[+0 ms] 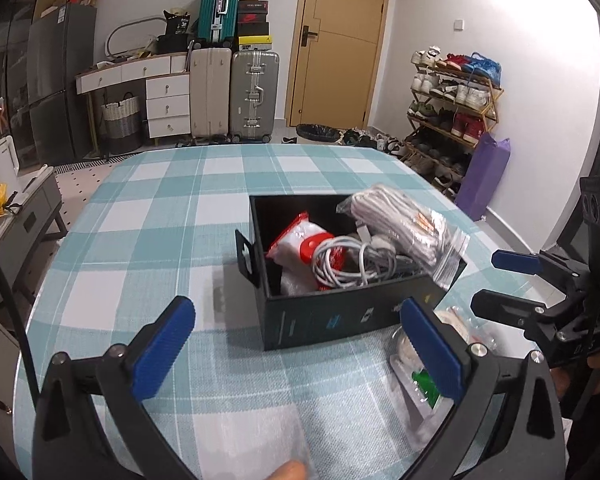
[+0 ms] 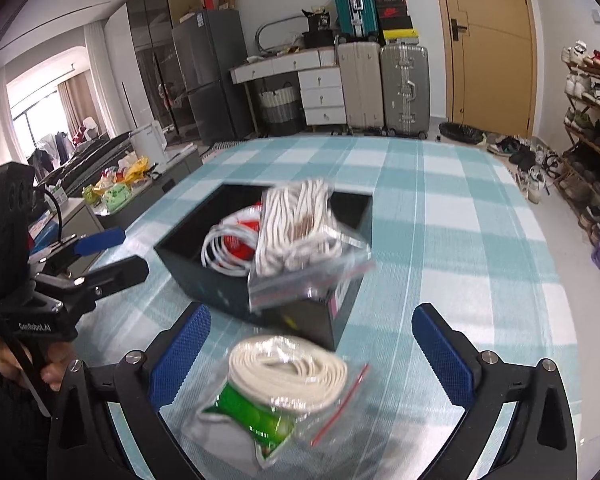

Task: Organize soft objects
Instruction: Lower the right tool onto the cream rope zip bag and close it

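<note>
The table [image 1: 148, 208] wears a teal-and-white checked cloth, with a black box [image 1: 340, 316] sitting on it stuffed with a white cable coil [image 1: 352, 260] and a bagged bundle of cord [image 1: 404, 228] poking over the rim. Just in front of the box lies a zip bag of cream strap [image 2: 288, 372]. Left tool [image 1: 296, 344] and right tool [image 2: 308, 356] are both spread wide, holding nothing. Behind: suitcases [image 1: 234, 92], a tan door [image 1: 340, 40], a packed shoe rack [image 1: 452, 100], white drawers [image 1: 168, 104].
</note>
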A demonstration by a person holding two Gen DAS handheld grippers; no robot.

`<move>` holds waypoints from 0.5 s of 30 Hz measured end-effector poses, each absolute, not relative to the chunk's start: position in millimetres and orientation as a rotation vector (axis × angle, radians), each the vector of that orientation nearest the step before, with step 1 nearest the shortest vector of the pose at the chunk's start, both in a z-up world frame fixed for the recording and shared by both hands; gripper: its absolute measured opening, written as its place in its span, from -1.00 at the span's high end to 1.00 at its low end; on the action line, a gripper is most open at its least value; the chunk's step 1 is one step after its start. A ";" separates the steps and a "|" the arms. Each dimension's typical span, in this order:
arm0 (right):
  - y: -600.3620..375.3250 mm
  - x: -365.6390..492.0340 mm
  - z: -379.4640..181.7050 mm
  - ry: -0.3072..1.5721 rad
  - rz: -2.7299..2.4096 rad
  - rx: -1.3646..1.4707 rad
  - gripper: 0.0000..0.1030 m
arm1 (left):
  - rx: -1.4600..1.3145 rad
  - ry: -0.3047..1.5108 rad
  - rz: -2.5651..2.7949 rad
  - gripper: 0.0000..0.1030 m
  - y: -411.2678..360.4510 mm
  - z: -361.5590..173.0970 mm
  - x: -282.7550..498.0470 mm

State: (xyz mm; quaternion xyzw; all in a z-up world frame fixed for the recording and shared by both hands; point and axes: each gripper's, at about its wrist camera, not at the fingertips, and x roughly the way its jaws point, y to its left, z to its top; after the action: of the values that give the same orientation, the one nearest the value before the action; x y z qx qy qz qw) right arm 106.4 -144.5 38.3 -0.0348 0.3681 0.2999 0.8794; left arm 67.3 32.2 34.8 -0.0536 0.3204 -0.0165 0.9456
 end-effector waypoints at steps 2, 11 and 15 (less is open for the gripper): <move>-145.5 106.3 30.7 0.791 0.636 -0.069 -0.99 | -0.083 0.661 -0.025 -1.00 28.8 30.4 65.8; -134.6 108.0 2.9 0.898 0.708 -0.122 -0.99 | -0.083 0.691 -0.029 -1.00 23.8 11.4 60.1; -130.5 107.8 -5.5 0.907 0.722 -0.127 -0.99 | -0.084 0.714 -0.040 -1.00 21.5 2.5 58.4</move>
State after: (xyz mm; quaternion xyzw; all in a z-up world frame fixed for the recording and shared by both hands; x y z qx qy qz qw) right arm 107.8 -130.5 -5.5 -0.0599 0.4284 0.3408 0.8347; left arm 58.4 21.5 2.5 -0.0412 0.3495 -0.0195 0.9358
